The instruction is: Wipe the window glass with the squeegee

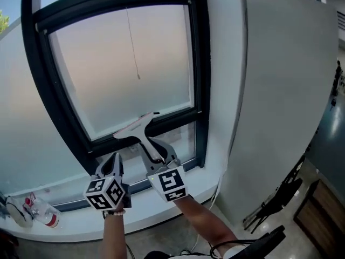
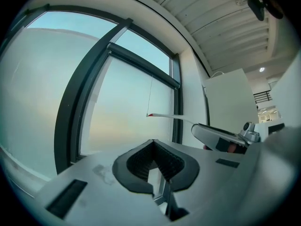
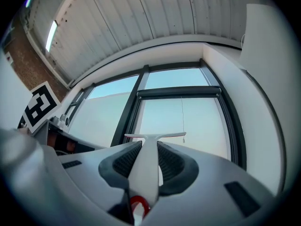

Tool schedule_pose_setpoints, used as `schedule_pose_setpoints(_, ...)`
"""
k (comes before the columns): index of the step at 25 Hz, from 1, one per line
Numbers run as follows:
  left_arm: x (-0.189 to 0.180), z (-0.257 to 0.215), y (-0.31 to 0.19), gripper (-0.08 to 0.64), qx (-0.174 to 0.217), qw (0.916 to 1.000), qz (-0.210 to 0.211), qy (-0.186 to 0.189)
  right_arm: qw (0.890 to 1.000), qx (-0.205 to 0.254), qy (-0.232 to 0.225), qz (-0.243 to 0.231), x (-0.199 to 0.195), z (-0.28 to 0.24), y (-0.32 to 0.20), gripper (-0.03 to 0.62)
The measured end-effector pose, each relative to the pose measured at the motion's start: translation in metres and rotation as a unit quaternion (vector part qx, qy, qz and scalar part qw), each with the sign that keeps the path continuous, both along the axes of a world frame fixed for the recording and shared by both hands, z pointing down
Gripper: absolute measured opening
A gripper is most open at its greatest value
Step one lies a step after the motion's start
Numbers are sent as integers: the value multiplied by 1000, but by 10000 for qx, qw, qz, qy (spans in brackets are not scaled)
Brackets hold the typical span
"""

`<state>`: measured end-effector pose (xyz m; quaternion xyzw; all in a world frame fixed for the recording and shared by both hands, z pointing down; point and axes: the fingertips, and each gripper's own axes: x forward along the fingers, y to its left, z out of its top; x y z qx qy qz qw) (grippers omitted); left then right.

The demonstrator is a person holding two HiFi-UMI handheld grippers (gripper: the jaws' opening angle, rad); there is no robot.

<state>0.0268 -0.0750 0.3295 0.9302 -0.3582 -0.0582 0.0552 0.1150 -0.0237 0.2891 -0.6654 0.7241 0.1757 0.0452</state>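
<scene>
While our left hand-held gripper [image 1: 115, 161] hangs over the sill [image 1: 178, 206] with its jaws closed on nothing, the squeegee [image 1: 141, 129] stands just to its right, its handle clamped between the jaws of our right hand-held gripper [image 1: 161, 156]. The blade lies low on the frosted window glass [image 1: 124, 63], close above the dark lower frame; we cannot tell if it touches. We judge a wiping pass is in hand. Next, we should raise the blade to the pane's top and press it flat.
</scene>
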Motion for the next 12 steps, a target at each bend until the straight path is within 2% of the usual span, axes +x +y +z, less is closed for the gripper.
schedule_pose_setpoints(6, -5, -40, -62, 0, 333, 9991, -254, -72, 9995, 297, 63, 57, 11, -38, -55, 84)
schedule_pose_setpoints(12, -27, -61, -124, 0, 546, 9981, -292, 47, 9983, 581, 72, 70, -5, -67, -119, 84)
